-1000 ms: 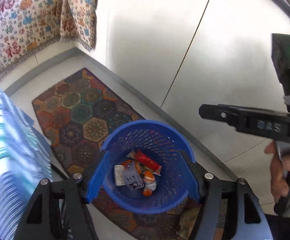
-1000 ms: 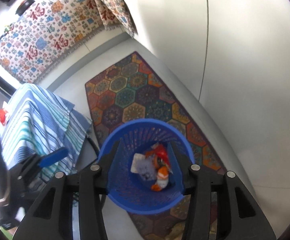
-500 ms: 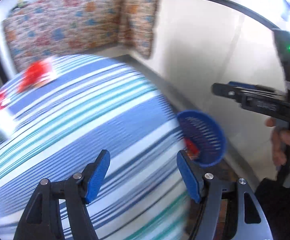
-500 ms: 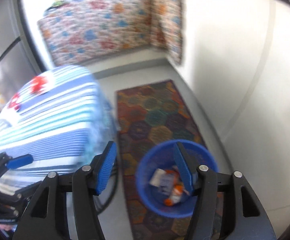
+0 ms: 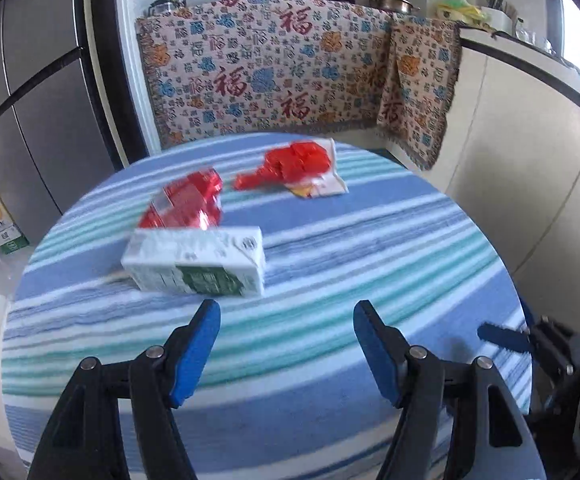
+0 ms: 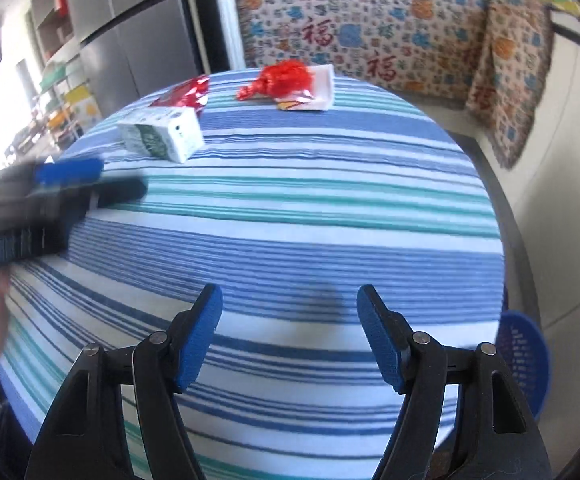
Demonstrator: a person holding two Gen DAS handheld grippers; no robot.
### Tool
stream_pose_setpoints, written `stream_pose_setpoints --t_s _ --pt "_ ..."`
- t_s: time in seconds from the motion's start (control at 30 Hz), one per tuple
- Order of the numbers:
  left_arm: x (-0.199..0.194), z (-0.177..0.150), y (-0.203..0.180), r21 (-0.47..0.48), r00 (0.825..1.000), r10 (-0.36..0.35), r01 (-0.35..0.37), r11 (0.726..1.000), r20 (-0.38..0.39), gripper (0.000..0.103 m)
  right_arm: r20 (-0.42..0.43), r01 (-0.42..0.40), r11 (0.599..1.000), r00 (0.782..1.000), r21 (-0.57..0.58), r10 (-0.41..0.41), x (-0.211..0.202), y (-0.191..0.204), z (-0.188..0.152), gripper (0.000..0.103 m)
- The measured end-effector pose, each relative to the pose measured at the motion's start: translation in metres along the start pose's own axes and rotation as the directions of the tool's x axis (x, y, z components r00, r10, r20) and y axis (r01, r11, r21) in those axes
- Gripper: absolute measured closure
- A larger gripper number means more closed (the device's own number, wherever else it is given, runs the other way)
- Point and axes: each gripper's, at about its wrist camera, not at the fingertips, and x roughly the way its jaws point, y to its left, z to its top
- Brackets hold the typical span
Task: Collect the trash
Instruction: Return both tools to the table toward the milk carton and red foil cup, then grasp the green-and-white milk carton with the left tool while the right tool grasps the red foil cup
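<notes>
Now both pairs of tongs hang over the striped desk (image 5: 370, 248) with nothing in them. The left tongs (image 5: 286, 344) stand apart and empty just short of the milk carton (image 5: 196, 262). The right tongs (image 6: 290, 332) have just been opening and also gape over bare cloth, nothing between the pads.

Three pieces of trash wait on the far half of the desk: the carton lying on its side, a crumpled red wrapper (image 5: 188, 204) touching its far edge, and a red wrapper on a white sheet (image 5: 302, 168) further back, apart from the other two. The blue bin (image 6: 524, 360) sits on the floor beyond the desk's right edge — below the rim, seen only in the right view.

The likeliest trouble is with the carton. It looks wide and smooth-sided, and lies at a slant to the left tongs; if the pads meet a corner rather than two flat faces, it may twist out or skid along the cloth and shove the red wrapper off the far side. The wrappers look thin and slick — tongs closing too high would close on air, too low would pinch the tablecloth and drag it. Both views are smeared, so a hurried aim could miss. With the left tongs (image 6: 66, 172) close across the right view, the two could also knock together.
</notes>
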Motion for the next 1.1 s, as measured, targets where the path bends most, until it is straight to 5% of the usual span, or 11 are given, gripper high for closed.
stream_pose_setpoints --t_s 0.2,0.3,0.4,0.8,1.0,1.1 --pt "0.065 0.06 -0.001 -0.034 0.98 0.196 -0.197 0.98 -0.023 0.032 0.027 -0.018 1.0 0.999 0.008 0.017 0.006 0.001 0.005 0.031" --pt "0.092 0.057 -0.006 -0.008 0.946 0.317 -0.318 0.948 -0.073 0.032 0.029 -0.017 1.0 0.999 0.021 0.017 0.007 0.003 0.003 0.031" --pt "0.091 0.038 0.006 -0.025 0.927 0.363 -0.366 0.93 -0.095 0.032 0.017 -0.017 0.999 1.0 0.037 0.016 0.007 -0.003 0.0 0.031" --pt "0.008 -0.064 0.104 -0.108 0.96 0.232 -0.25 0.962 -0.153 0.03 0.046 -0.014 0.999 0.999 0.029 0.013 -0.005 0.003 0.001 0.026" --pt "0.003 -0.058 0.109 -0.121 0.99 0.085 -0.098 0.988 -0.112 0.03 0.021 -0.02 1.0 1.0 0.014 0.02 0.004 0.011 -0.003 0.026" --pt "0.015 -0.048 0.107 -0.101 0.988 0.098 -0.11 0.989 -0.118 0.028 0.017 -0.026 1.0 1.0 -0.004 0.026 0.006 0.015 -0.004 0.026"
